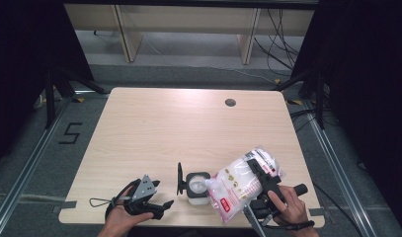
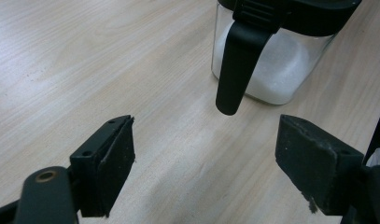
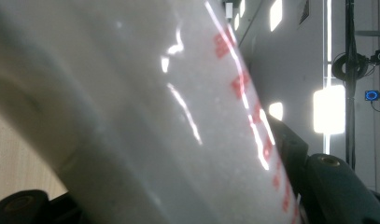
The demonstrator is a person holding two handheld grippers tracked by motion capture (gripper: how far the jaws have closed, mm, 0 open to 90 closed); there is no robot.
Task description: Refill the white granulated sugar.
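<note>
A clear jar point(image 1: 197, 190) with white granules inside stands near the table's front edge, and its black lid point(image 1: 180, 178) is flipped up on its left side. My right gripper point(image 1: 257, 170) is shut on a white bag point(image 1: 238, 185) with red print, tilted so its lower corner sits at the jar's mouth. In the right gripper view the bag point(image 3: 155, 116) lies between both jaws. My left gripper point(image 1: 163, 193) rests left of the jar, open and holding nothing. In the left gripper view its jaws point(image 2: 204, 140) stand wide apart, facing the jar point(image 2: 281, 70) and its hanging black latch point(image 2: 236, 65).
The light wooden table point(image 1: 164, 128) has a round cable hole point(image 1: 230, 102) at the back right. A person's hands come in at the bottom edge. Dark curtains and stand legs flank the table, and cables lie on the floor behind it.
</note>
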